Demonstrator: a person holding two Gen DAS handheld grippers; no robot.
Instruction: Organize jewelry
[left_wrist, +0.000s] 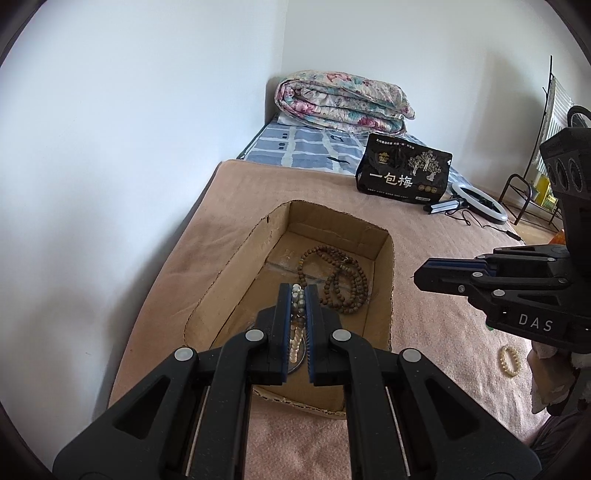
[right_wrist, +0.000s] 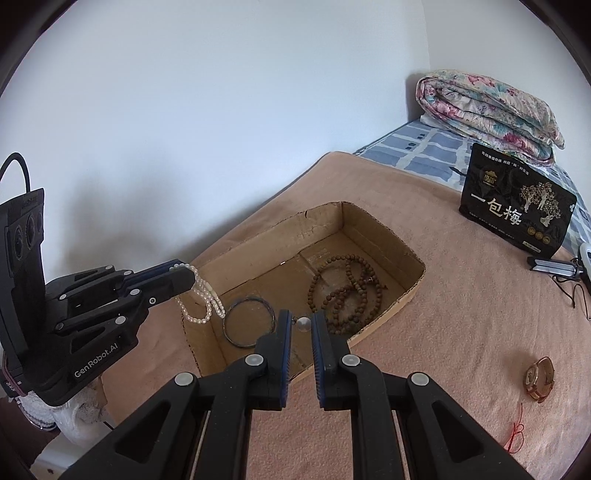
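Walls: plain white wall (left_wrist: 129, 110) runs along the bed (left_wrist: 424, 295); it meets a second white wall in a corner behind the quilt (left_wrist: 343, 103).
Bed: pink-brown blanket (right_wrist: 461, 314) on the near part, blue checked sheet (left_wrist: 306, 147) beyond.
Quilt: folded, floral, at the bed's far end.
Rack: dark metal rack (left_wrist: 524, 195) past the bed's edge.
Light: soft, even daylight.

Left gripper (left_wrist: 299, 291): angled downward, jaws clamped on a pearl strand (right_wrist: 201, 301) that hangs in loops below the fingertips. Right gripper (right_wrist: 300, 320): angled downward, jaws nearly together, pinching a small round pendant (right_wrist: 303, 324) at the tips. The two grippers sit near each other, fingertips apart.
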